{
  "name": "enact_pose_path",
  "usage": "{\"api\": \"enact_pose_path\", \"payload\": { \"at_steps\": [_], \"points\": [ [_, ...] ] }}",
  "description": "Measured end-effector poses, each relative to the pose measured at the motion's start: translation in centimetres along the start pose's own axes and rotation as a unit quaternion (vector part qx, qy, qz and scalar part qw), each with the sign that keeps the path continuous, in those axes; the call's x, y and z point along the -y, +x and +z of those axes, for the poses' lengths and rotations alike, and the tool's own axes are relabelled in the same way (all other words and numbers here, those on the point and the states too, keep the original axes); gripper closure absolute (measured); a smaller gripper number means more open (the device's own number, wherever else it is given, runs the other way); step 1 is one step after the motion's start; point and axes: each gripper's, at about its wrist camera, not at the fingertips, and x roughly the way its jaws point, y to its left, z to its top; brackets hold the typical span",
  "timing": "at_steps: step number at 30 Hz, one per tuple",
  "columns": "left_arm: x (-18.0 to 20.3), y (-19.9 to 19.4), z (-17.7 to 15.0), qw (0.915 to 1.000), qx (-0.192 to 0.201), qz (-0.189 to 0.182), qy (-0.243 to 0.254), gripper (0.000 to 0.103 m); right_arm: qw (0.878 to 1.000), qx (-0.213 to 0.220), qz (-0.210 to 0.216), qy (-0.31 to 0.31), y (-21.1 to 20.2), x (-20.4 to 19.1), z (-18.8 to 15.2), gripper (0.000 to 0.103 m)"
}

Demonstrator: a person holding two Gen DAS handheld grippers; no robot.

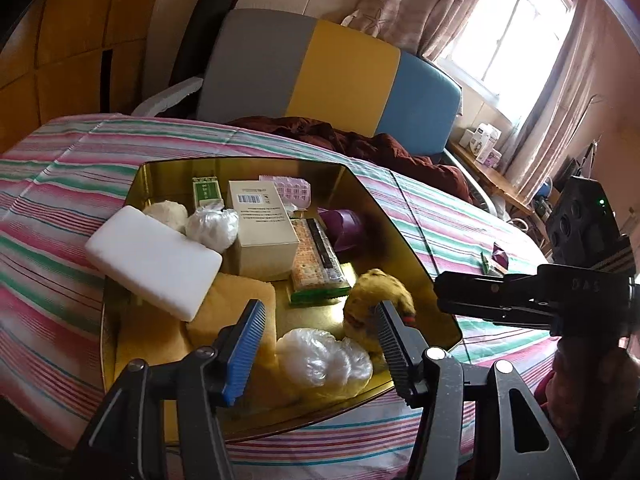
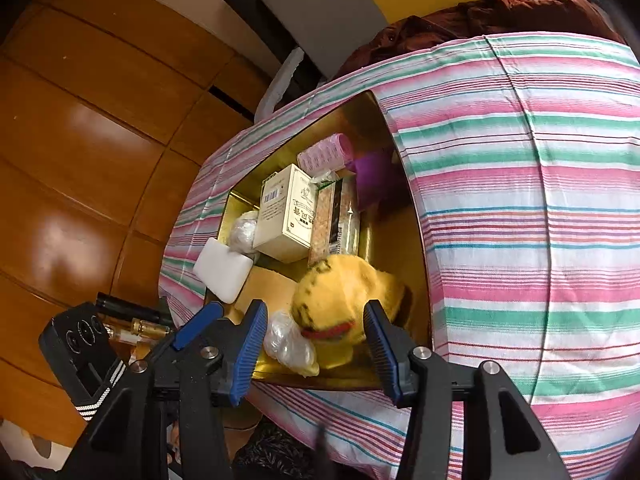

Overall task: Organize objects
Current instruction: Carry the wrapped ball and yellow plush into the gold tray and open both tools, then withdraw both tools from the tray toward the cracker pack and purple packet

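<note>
- Right wrist view: right gripper [image 2: 315, 334] stands with jaws apart over the near end of the gold tray [image 2: 420, 248]; the plush [image 2: 340, 292] sits between them, pads not pressing it.
- Left gripper [image 1: 320, 332] also hangs parted over the tray's near end, a plastic wad [image 1: 320, 356] below the gap, nothing gripped.
- Inside the tray: plush at the near corner, cracker pack [image 1: 316, 258] and box [image 1: 260, 228] mid-tray, white block [image 1: 154, 260] overhanging its left rim.
- Tray rests on the striped cloth [image 1: 48, 208].

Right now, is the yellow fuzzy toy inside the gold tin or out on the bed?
Inside. The yellow plush toy sits on the gold tin floor beside a clear plastic bag.
</note>
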Motion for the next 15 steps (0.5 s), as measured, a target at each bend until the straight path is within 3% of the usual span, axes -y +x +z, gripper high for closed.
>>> {"api": "enact_pose_path", "payload": {
  "at_steps": [7, 15],
  "points": [
    [1.2, -0.6, 0.1, 0.9983, 0.013, 0.036, 0.043, 0.044, 1.0, 0.01, -0.014, -0.003, -0.6, 0.2, -0.1, 0.052],
    [2.3, -1.2, 0.5, 0.9962, 0.019, 0.056, 0.063, 0.039, 0.997, 0.017, -0.062, -0.046, -1.3, -0.8, -0.4, 0.052]
  ]
}}
